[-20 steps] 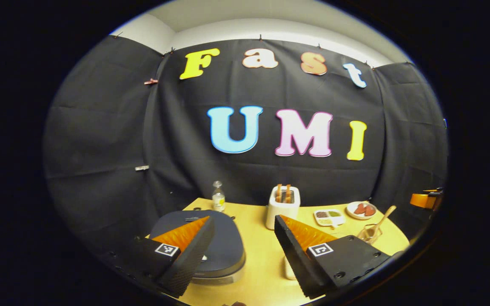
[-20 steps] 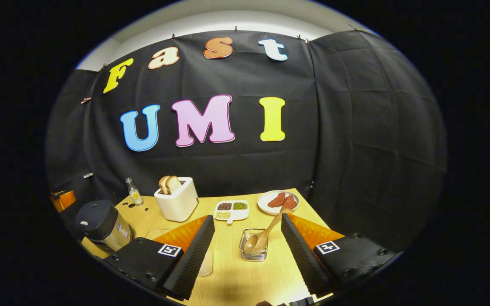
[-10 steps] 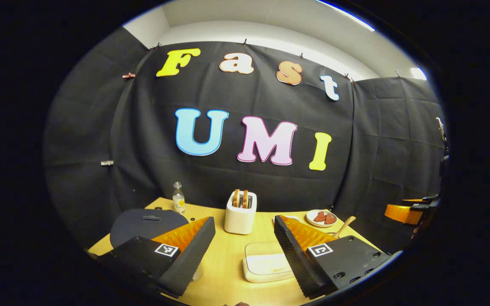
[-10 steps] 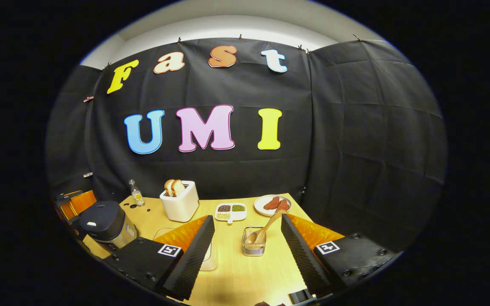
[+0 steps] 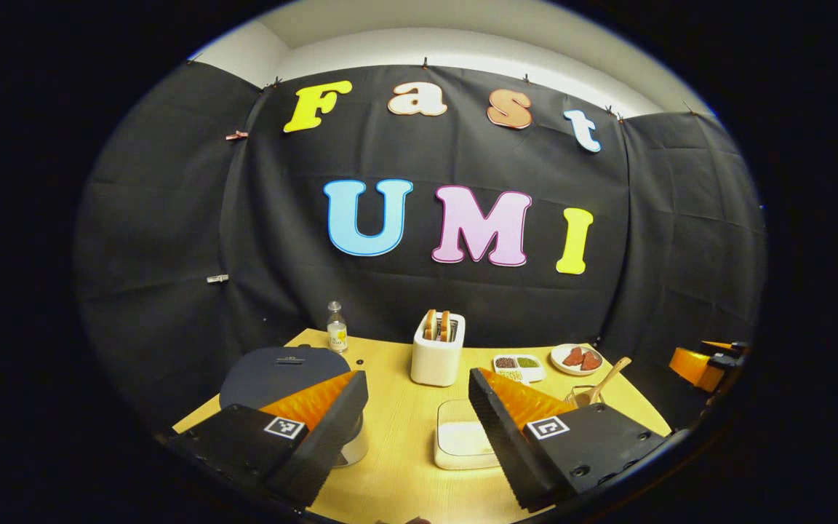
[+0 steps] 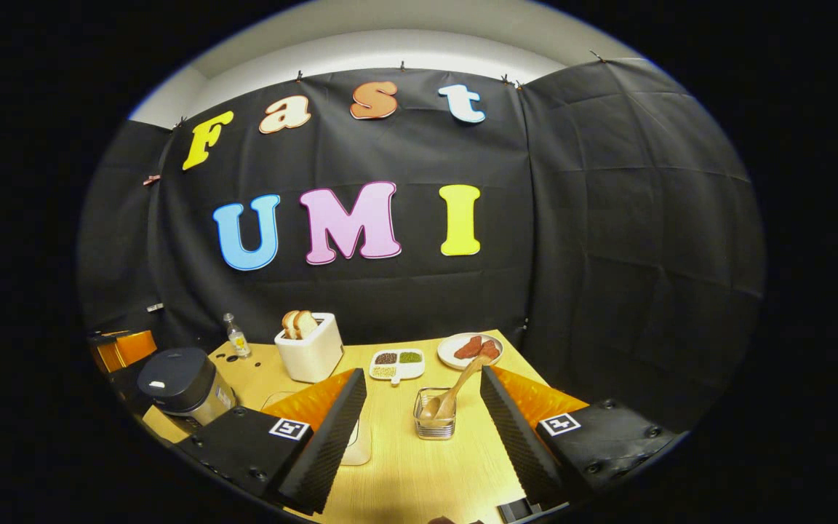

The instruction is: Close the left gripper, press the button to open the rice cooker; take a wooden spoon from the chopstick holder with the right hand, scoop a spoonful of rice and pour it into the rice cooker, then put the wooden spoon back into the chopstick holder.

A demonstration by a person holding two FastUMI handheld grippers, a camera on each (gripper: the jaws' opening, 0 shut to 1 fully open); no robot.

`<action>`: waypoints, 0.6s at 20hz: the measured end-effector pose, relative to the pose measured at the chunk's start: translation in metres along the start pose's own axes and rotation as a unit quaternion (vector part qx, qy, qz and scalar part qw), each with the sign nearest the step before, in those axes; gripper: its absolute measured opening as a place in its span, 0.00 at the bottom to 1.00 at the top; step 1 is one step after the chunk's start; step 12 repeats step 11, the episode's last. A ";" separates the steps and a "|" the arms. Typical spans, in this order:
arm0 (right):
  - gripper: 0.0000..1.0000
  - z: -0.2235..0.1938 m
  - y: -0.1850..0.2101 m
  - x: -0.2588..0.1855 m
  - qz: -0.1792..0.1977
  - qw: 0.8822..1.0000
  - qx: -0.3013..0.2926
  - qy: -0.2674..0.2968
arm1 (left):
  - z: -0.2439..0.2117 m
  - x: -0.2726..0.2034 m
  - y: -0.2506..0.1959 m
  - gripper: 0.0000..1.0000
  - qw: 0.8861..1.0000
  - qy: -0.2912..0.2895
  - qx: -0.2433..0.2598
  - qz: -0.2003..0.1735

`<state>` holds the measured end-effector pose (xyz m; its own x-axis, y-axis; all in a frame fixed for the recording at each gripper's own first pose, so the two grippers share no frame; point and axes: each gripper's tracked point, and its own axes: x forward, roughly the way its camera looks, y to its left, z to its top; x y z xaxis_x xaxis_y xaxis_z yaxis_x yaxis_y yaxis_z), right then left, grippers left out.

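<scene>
On the pale wooden worktop [image 6: 419, 466], seen in the right gripper view, a small clear square chopstick holder [image 6: 435, 422] stands just ahead of the right hand-held gripper [image 6: 423, 429], whose two fingers are spread wide apart with nothing between them. A light wooden spoon [image 6: 455, 397] rests in that holder, bowl down and handle leaning up and to the right, the handle end free above the rim. The spoon is judged light, stiff and dry, with little risk of slipping; the best hold is across the upper handle, well clear of the holder. The holder itself looks light and possibly glass, so a sideways pull may tip or drag it; a lift along the handle's own line is advised. To the left stands the dark-lidded, metal-bodied rice cooker [image 6: 179, 386], lid down. In the left gripper view, the left hand-held gripper [image 5: 419, 429] is likewise open, its fingers apart, with the cooker's dark lid [image 5: 284, 371] close behind its left finger and a shallow white rectangular tray of rice [image 5: 463, 440] between the fingers, farther off. The cooker is judged heavy and stable enough to take a firm press; its button cannot be made out. The fingers must first be brought together, a step not yet done.
</scene>
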<state>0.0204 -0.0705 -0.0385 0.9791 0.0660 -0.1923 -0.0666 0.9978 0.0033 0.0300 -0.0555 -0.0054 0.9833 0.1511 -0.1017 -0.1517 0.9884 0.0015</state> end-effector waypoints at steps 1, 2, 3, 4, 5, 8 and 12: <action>0.98 -0.001 -0.002 0.000 0.005 1.000 -0.001 -0.001 | 0.002 -0.005 -0.007 0.95 1.000 -0.004 0.004 -0.002; 0.98 -0.002 -0.006 0.000 0.007 1.000 -0.002 -0.001 | 0.004 -0.009 -0.016 0.95 1.000 -0.007 0.007 -0.007; 0.99 -0.003 -0.010 0.000 0.010 1.000 -0.004 0.001 | 0.003 -0.012 -0.022 0.95 1.000 -0.007 0.011 -0.011; 0.99 -0.006 -0.013 -0.002 0.013 1.000 -0.006 0.002 | 0.001 -0.015 -0.027 0.95 1.000 -0.004 0.014 -0.014; 0.99 -0.008 -0.017 -0.002 0.016 1.000 -0.008 0.004 | -0.004 -0.016 -0.031 0.95 1.000 0.004 0.013 -0.017; 0.98 -0.012 -0.027 -0.007 0.029 0.999 -0.011 0.008 | -0.009 -0.020 -0.036 0.95 1.000 0.011 -0.004 -0.014; 0.98 -0.010 -0.035 -0.008 0.044 0.999 -0.008 0.005 | -0.006 -0.020 -0.031 0.95 1.000 0.003 -0.009 0.007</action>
